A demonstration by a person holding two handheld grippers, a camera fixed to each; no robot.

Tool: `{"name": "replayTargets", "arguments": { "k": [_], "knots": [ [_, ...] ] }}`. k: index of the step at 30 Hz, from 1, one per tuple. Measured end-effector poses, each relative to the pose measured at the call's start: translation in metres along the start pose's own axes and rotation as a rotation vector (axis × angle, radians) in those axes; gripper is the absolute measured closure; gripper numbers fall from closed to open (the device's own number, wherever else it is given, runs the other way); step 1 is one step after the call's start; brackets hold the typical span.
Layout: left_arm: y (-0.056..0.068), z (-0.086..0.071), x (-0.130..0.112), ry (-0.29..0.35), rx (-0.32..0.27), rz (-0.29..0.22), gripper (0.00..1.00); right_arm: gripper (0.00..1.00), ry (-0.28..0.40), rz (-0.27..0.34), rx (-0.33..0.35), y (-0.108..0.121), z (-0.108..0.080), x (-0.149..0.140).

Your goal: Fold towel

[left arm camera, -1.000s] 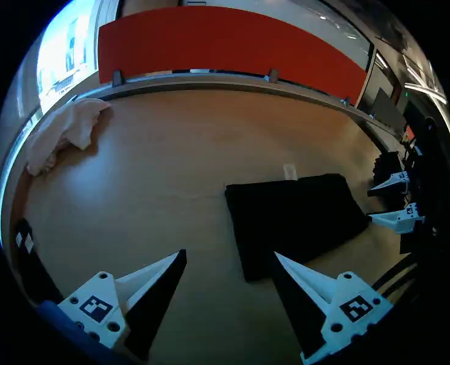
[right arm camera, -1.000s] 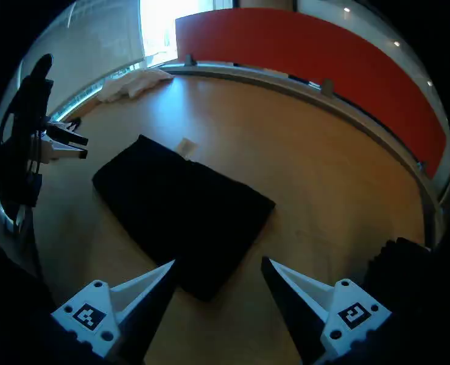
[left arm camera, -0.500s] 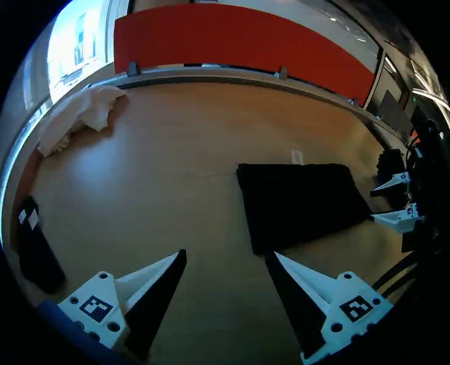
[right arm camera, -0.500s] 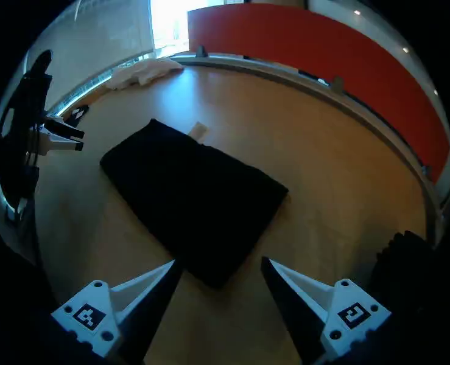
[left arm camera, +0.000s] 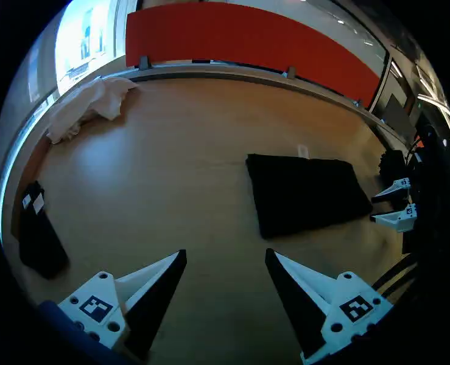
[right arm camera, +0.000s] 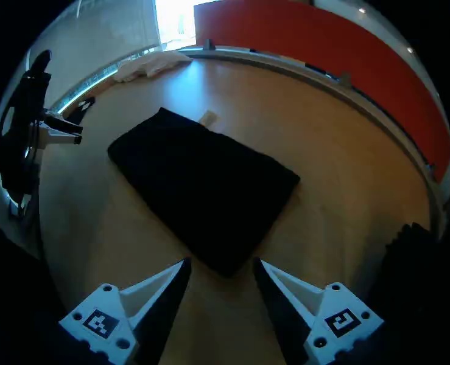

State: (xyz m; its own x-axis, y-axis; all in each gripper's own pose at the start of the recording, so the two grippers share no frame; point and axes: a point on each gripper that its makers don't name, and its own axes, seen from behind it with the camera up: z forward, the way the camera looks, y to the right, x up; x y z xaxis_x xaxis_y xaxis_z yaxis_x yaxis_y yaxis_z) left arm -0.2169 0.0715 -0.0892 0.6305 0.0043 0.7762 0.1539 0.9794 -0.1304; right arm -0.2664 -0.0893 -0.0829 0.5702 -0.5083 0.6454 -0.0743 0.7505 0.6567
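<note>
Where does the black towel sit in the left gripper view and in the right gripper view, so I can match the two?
Left gripper view: the black towel lies flat, right of centre, on the wooden table.
Right gripper view: the black towel lies at centre, set diagonally, its near corner at lower centre.
Shared landmark: the white cloth, heaped at the table's far edge near the end of the red panel; in the right gripper view it sits at the top.

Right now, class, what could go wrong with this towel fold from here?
The right tool is open at one corner of the black towel; it may pinch too little cloth and slip. The left tool hangs over bare table, off the towel, so a one-sided lift could skew the fold.
</note>
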Motion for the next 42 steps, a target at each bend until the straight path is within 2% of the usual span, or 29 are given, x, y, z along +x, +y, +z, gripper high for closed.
{"name": "replayTargets", "arguments": {
  "k": [3, 11, 15, 19, 23, 31, 42],
  "knots": [
    [-0.002, -0.003, -0.003, -0.002, 0.003, -0.006, 0.04, 0.27, -0.011, -0.006, 0.001, 0.000, 0.000, -0.003],
    [-0.005, -0.009, -0.012, -0.009, 0.006, -0.015, 0.04, 0.50, -0.032, -0.049, 0.003, 0.004, -0.002, -0.009],
    [-0.007, -0.011, -0.014, -0.011, 0.008, -0.017, 0.04, 0.54, -0.036, -0.052, -0.002, 0.007, -0.002, -0.009],
    [-0.009, -0.014, -0.016, -0.012, 0.008, -0.020, 0.04, 0.65, -0.032, -0.049, -0.004, 0.008, -0.002, -0.009],
    [-0.011, -0.016, -0.018, -0.015, 0.012, -0.022, 0.04, 0.68, -0.033, -0.050, 0.005, 0.007, -0.001, -0.009],
    [-0.015, -0.019, -0.020, -0.017, 0.018, -0.022, 0.04, 0.93, -0.047, -0.082, 0.012, 0.004, -0.002, -0.012],
    [-0.018, -0.022, -0.020, -0.012, 0.023, -0.030, 0.04, 0.97, -0.037, -0.093, 0.010, 0.003, -0.005, -0.006]
  ]
}}
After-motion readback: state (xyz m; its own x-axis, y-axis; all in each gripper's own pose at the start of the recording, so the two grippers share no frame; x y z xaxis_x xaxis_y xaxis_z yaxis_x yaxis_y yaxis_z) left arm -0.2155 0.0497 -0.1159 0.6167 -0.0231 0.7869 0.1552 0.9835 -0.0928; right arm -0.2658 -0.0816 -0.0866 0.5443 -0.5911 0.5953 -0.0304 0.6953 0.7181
